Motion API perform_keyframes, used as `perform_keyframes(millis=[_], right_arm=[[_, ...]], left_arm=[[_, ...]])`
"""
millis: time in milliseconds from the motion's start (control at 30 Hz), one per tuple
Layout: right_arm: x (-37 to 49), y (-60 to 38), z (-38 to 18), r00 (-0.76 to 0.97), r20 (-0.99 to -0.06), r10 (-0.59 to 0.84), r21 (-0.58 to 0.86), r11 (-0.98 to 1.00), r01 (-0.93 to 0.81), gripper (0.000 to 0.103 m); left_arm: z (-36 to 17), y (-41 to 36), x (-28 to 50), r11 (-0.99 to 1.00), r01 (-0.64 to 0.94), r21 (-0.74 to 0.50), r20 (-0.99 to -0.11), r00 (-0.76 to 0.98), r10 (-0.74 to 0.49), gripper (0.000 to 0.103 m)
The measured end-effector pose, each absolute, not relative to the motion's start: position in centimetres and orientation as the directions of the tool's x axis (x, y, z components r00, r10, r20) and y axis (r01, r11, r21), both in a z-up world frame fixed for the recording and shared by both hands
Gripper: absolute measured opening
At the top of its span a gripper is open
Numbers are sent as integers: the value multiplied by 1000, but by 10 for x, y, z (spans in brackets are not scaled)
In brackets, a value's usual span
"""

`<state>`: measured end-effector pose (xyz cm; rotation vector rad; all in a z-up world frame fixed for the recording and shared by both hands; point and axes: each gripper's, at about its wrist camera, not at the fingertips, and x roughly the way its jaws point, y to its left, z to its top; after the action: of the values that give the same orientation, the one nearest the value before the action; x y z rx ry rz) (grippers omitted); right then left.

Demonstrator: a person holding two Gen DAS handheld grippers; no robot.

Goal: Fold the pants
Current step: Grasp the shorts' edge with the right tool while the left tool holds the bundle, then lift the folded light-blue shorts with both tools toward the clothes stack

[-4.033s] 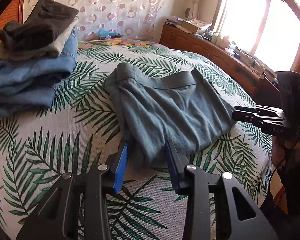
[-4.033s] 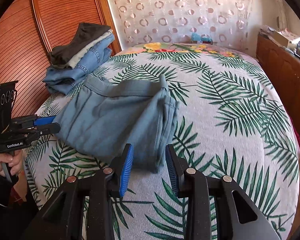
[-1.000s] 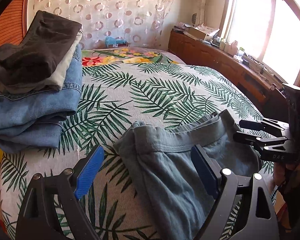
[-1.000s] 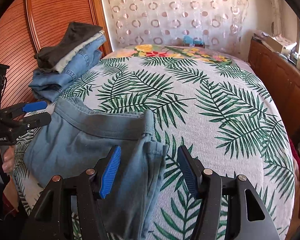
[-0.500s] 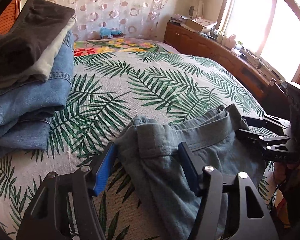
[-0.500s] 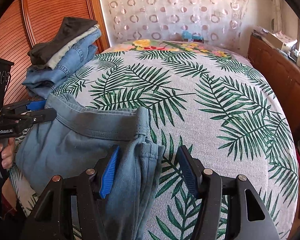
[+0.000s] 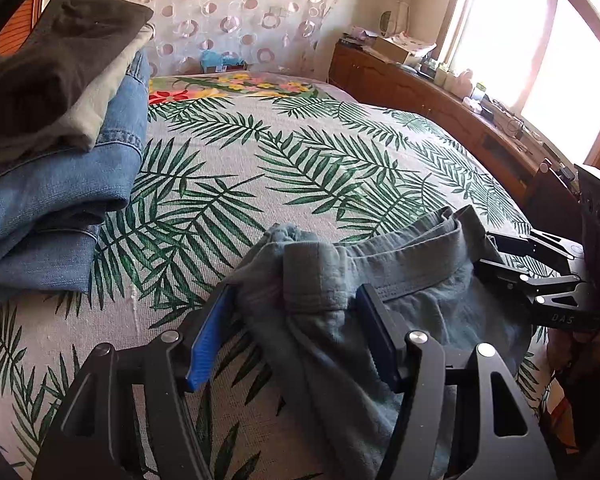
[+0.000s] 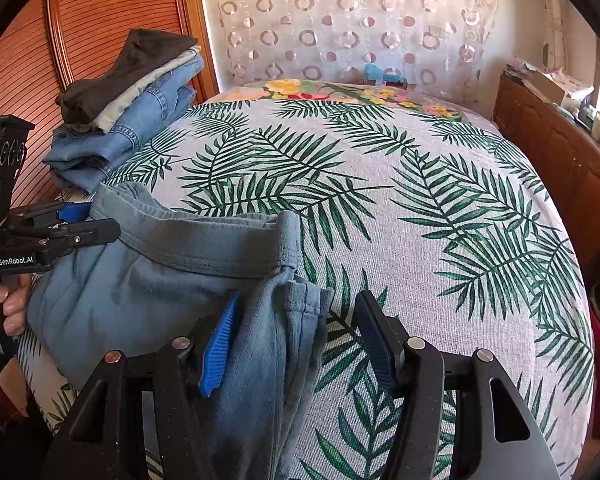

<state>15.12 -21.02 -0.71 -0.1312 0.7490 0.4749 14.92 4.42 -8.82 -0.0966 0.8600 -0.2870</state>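
Grey-blue pants (image 7: 400, 272) lie bunched at the near edge of the palm-leaf bedspread (image 7: 300, 152), waistband facing the room. My left gripper (image 7: 296, 296) straddles the left waistband corner; its blue pads stand apart on either side of the cloth without clamping it. In the right wrist view my right gripper (image 8: 299, 300) is open over the other folded end of the pants (image 8: 160, 276), cloth against its left pad and bare bedspread (image 8: 420, 220) showing before the right one. Each gripper also shows in the other's view: the right gripper (image 7: 484, 252) and the left gripper (image 8: 100, 218).
A stack of folded clothes (image 7: 52, 160), jeans under beige and dark pieces, sits at the bed's left side (image 8: 132, 120). A wooden cabinet (image 7: 440, 108) with clutter runs along the right under the window. Ribbed wooden panelling (image 8: 100, 20) stands behind the stack. A hand (image 8: 8, 304) grips the left handle.
The left gripper's jaws have narrowed from wide around the waistband corner and the stack looms closer in its view. The right gripper's jaws and the pants have barely moved.
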Motion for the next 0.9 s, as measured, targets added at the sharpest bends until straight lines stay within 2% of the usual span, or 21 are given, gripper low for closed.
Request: perform_keyframes(millis=[100, 133, 200, 267, 367, 467, 500, 533, 600, 667, 733, 900], right_arm=[[150, -206, -7, 621, -687, 377, 46, 875, -482, 58], [150, -205, -6, 616, -686, 387, 48, 869, -493, 52], [149, -202, -6, 614, -685, 391, 42, 864, -503, 46], [148, -201, -6, 606, -683, 408, 53, 855, -516, 33], [149, -200, -7, 597, -680, 425, 67, 847, -527, 25], [149, -200, -8, 594, -677, 434, 74, 843, -532, 20], [149, -199, -8, 594, -677, 435, 75, 843, -533, 20], [149, -200, -8, 593, -676, 436, 77, 843, -532, 18], [149, -200, -8, 593, -675, 439, 83, 844, -531, 16], [149, -200, -8, 594, -672, 441, 86, 844, -530, 13], [148, -201, -6, 595, -668, 447, 91, 843, -531, 12], [142, -203, 2, 606, -640, 472, 100, 834, -543, 10]], left_arm=[[-88, 44, 149, 957, 210, -198, -733, 617, -287, 65], [-88, 44, 149, 957, 210, -199, -733, 616, -287, 65], [-88, 45, 149, 957, 210, -199, -733, 616, -287, 65], [-88, 44, 150, 957, 210, -199, -733, 617, -288, 65], [-88, 44, 150, 957, 210, -199, -733, 617, -288, 65], [-88, 44, 150, 957, 209, -198, -733, 617, -287, 65], [-88, 44, 149, 958, 209, -197, -733, 618, -286, 63], [-88, 45, 149, 953, 217, -210, -728, 616, -301, 53], [-88, 46, 147, 942, 229, -244, -720, 609, -334, 42], [-88, 43, 146, 939, 236, -249, -716, 608, -343, 35], [-85, 41, 143, 938, 241, -248, -710, 614, -345, 24], [-73, 38, 138, 937, 250, -244, -689, 635, -349, 19]])
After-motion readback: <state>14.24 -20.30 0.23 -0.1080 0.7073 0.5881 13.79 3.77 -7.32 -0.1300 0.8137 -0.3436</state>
